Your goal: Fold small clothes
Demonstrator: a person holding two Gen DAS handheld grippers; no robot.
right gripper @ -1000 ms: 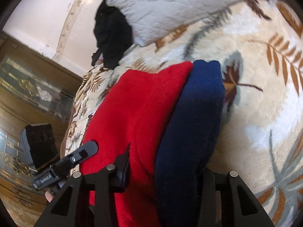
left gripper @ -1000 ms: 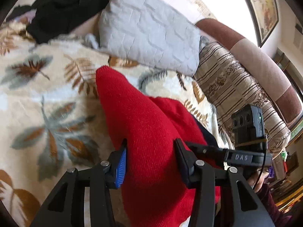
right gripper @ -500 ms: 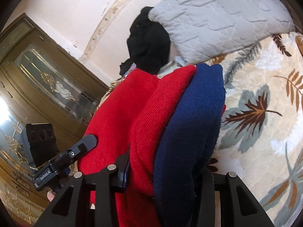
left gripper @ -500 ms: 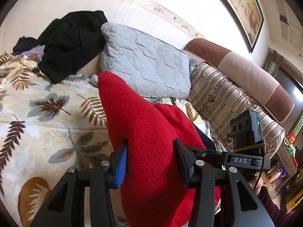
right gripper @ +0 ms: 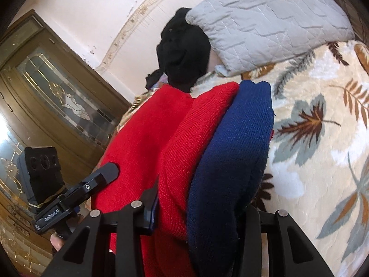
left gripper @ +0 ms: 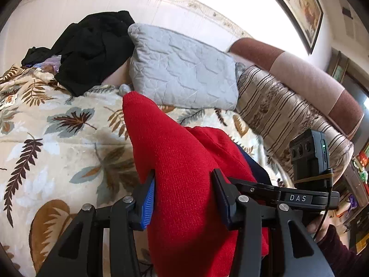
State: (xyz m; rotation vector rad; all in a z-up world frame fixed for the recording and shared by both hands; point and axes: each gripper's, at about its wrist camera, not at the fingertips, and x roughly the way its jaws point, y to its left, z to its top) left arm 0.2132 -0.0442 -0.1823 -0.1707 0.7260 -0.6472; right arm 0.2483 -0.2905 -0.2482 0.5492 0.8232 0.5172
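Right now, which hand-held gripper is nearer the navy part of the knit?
Right. The right hand-held gripper clamps the navy part itself; the left hand-held gripper grips red fabric beside it.

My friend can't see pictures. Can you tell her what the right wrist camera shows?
The right gripper pinches a bunched red and navy knitted garment above a leaf-print blanket. Behind lie a grey quilted pillow and black clothes.

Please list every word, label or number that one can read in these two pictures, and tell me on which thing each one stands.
"DAS": white letters on the black bar of the right gripper, seen from the left wrist view.
"GenRobot.AI": white letters on the black bar of the left gripper, seen from the right wrist view; below it, tiny print too small to read.
No readable text on the red knit garment, pillow or leaf-pattern blanket.
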